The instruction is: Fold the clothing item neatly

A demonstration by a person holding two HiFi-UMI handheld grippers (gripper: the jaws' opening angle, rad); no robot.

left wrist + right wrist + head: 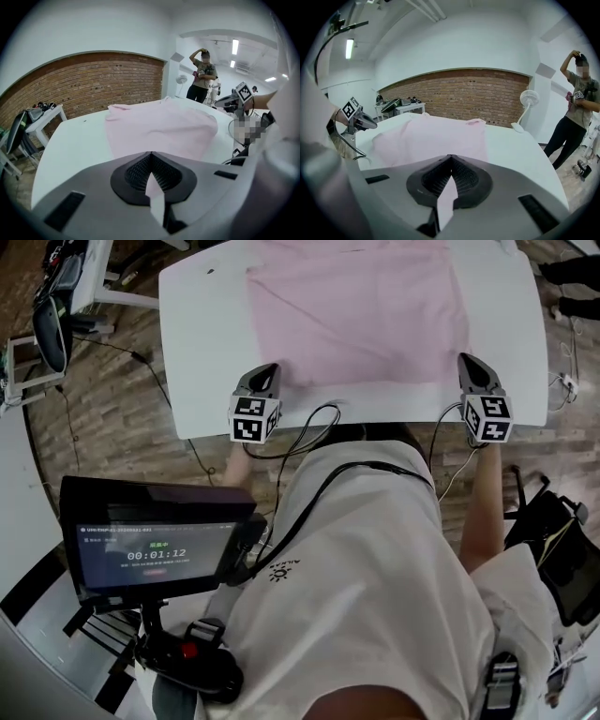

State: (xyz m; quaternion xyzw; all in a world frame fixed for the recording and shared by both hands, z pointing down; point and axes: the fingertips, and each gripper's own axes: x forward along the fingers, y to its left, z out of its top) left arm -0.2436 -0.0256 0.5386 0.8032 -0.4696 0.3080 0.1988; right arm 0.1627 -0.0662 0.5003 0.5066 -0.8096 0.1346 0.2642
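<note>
Left gripper (266, 371) and right gripper (469, 362) tilt downward at the white table's (202, 334) near edge. Each is clamped on the hem of the spread pink garment (356, 310) (its far end is cropped in the head view). The hands are mostly hidden.

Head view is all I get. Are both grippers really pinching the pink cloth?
Observer: Yes for the left gripper. Its own view shows it shut, with a strip of the pink cloth pinched in its jaws.
Operator: And the other one?
Observer: The right gripper is shut on the cloth's edge as well.
Operator: Is anyone else there?
Observer: A person stands beyond the table, one hand raised to the head.
</note>
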